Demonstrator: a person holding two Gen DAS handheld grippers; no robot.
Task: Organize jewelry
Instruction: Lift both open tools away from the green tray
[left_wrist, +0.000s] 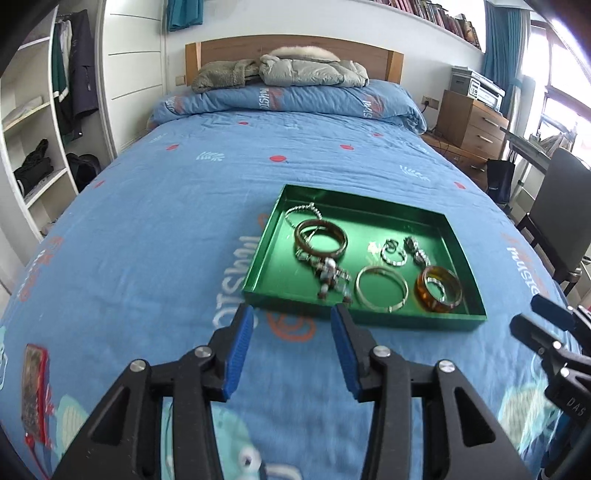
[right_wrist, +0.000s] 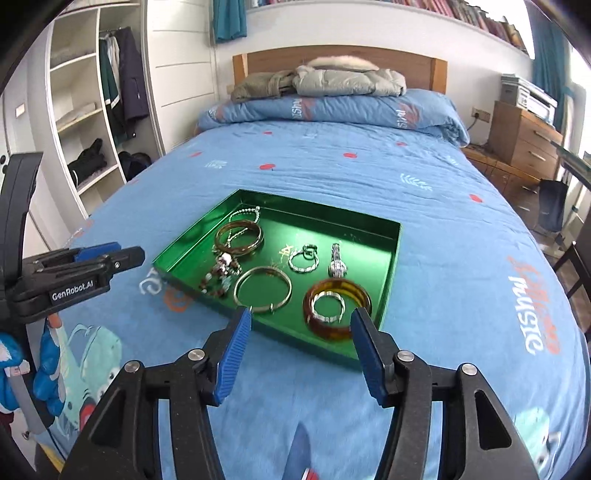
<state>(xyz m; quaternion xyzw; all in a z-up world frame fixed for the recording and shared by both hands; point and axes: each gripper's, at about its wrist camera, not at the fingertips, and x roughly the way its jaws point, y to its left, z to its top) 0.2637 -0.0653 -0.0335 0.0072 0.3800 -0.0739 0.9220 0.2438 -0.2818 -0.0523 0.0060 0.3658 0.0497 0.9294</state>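
Bedroom with a blue printed bed cover (left_wrist: 155, 229), wooden headboard (left_wrist: 295, 55) at the far end, open white shelves (left_wrist: 33, 122) on the left, wooden drawers (left_wrist: 469, 125) on the right.

Green tray (left_wrist: 266, 258) lying flat on the bed cover, just beyond both claws, holding all the jewelry. Inside the tray: brown bangle (left_wrist: 320, 242) toward the far left, resting over a beaded silver chain (left_wrist: 301, 212); beaded charm bracelet (left_wrist: 330, 280) bunched near the front left rim; thin gold bangle (left_wrist: 382, 288) at front centre; amber bangle (left_wrist: 439, 288) at front right with a small silver ring (right_wrist: 328, 306) lying inside it; twisted silver hoop (left_wrist: 393, 256) and a small watch (right_wrist: 337, 264) further back, toward the middle.

Left claw (left_wrist: 291, 325) open, nothing between the blue pads, hovering over bare bed cover just short of the tray's near rim, roughly in line with the charm bracelet. No contact with tray or jewelry.

Right claw (right_wrist: 301, 325) likewise open and empty, tips framing the tray's front edge in its own view, gold bangle just beyond the left fingertip, amber bangle just inside the right one. Cannot tell from this angle whether the tips hang above the rim or slightly short of it; no pad pressing on anything.

Each claw visible at the edge of the other's view, side by side, well apart.
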